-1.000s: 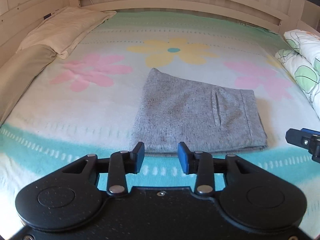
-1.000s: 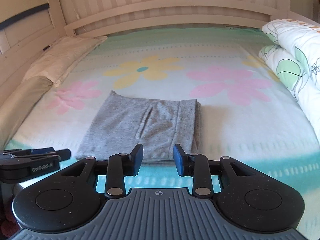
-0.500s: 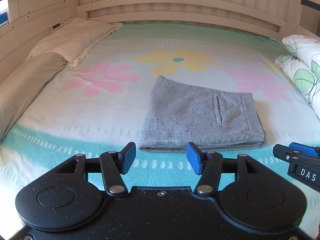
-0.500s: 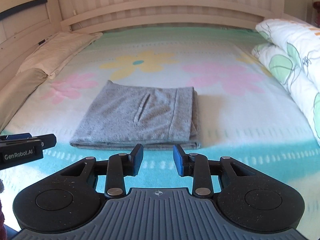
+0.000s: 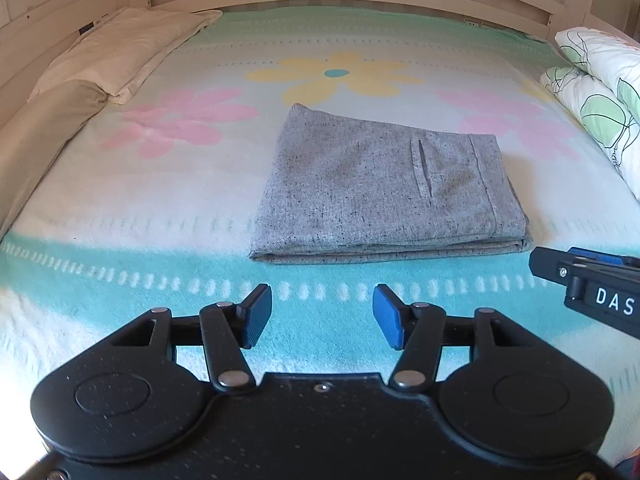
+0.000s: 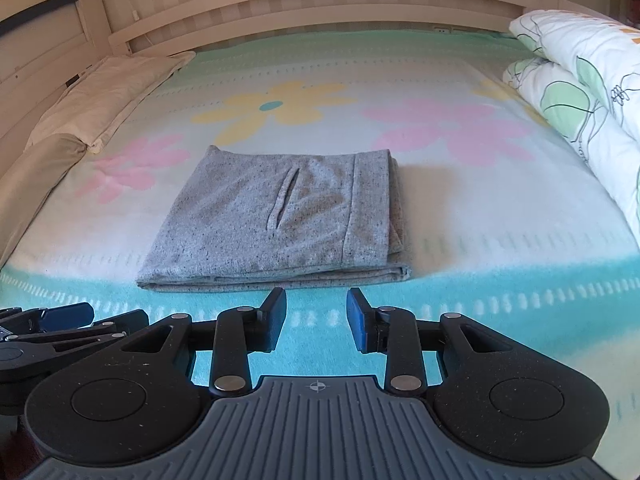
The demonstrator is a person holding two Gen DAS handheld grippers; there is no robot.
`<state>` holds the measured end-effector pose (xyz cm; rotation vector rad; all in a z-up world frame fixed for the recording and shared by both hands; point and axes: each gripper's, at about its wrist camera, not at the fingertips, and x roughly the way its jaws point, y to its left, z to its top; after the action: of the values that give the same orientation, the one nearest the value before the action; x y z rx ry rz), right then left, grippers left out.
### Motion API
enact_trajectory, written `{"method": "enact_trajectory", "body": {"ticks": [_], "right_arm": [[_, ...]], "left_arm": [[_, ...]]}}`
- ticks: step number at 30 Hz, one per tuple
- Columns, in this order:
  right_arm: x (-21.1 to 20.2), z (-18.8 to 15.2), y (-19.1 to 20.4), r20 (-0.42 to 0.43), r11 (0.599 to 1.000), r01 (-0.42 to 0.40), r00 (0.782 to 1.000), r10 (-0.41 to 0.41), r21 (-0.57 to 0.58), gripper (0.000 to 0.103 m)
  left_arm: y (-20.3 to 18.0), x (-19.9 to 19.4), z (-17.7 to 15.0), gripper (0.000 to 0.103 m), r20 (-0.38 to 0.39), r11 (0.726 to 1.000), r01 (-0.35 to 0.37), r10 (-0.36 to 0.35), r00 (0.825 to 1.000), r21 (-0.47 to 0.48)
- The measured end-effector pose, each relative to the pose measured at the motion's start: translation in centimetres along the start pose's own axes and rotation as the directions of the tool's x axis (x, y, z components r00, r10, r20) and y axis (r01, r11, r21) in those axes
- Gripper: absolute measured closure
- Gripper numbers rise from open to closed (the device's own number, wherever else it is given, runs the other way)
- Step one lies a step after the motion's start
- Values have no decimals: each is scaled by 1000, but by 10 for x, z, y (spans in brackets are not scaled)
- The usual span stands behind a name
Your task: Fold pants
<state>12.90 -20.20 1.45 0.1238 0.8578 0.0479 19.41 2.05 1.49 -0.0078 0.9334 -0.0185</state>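
The grey pants point(image 5: 384, 188) lie folded into a flat rectangle on the flowered bed cover, pocket slit facing up; they also show in the right wrist view point(image 6: 280, 220). My left gripper point(image 5: 322, 316) is open and empty, hovering over the teal band in front of the pants' near edge. My right gripper point(image 6: 316, 314) is open and empty, just short of the same near edge. Neither touches the pants. The right gripper's side point(image 5: 592, 288) shows at the left wrist view's right edge; the left gripper point(image 6: 60, 332) shows at the right wrist view's lower left.
The bed cover point(image 5: 160, 200) has pink and yellow flowers. Cream and beige pillows point(image 5: 120, 48) lie along the left side. A rolled white leaf-print duvet point(image 6: 580, 92) lies on the right. A slatted wooden headboard point(image 6: 320, 4) closes off the far end.
Both grippers have pulled back from the pants toward the bed's near edge. The left gripper's jaws have opened wider. The pants lie unmoved.
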Motion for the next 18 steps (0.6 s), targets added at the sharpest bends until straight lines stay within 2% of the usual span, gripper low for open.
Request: {"method": "enact_trajectory", "body": {"ticks": [18], "right_arm": [[1,-3,-3,-13,1000,6,1000,-6,-1,70]], "left_arm": [[1,-1,0,42,-2,1000,-10,10,1000,-6]]}}
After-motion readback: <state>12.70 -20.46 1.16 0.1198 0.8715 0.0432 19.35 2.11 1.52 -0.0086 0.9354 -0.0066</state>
